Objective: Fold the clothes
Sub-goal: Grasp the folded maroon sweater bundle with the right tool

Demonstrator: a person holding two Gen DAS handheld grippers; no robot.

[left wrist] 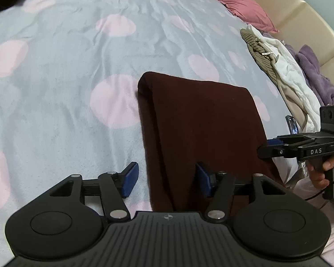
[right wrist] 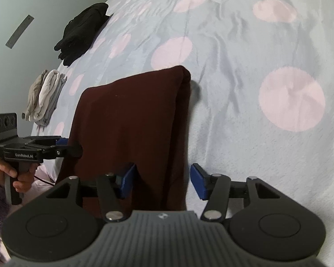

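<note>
A pale blue bedspread (left wrist: 78, 71) with large pink dots covers the bed and fills most of both wrist views. Along its far side in the left wrist view runs a cream padded headboard (left wrist: 300, 11), with a pink pillow (left wrist: 238, 2) lying against it.

On the bedspread, close in front of both grippers, lies the dark maroon garment (left wrist: 202, 120), folded into a long band with a rounded fold at its far end; its near end runs down under the grippers and out of sight.

Beside the headboard sits a loose heap of clothes (left wrist: 287, 71): white, beige, an olive ribbed piece and a purple fleecy one. In the right wrist view a black pile (right wrist: 82, 31) rests at the bed's far edge, and nearer, a small stack of folded grey and white clothes (right wrist: 44, 95) lies at the same edge.

The left gripper (left wrist: 167, 181) has its jaws apart: one blue pad stands over the bare bedspread just off the garment's edge, the other over the maroon cloth, with the edge between them and neither pad pressing on it. The right gripper (right wrist: 162, 181) is likewise spread, one pad over the cloth, the other over the bedspread beyond the opposite edge, gripping nothing.

A hand (left wrist: 322, 171) holds the right gripper's handle at the frame edge, and another hand (right wrist: 17, 173) holds the left one
</note>
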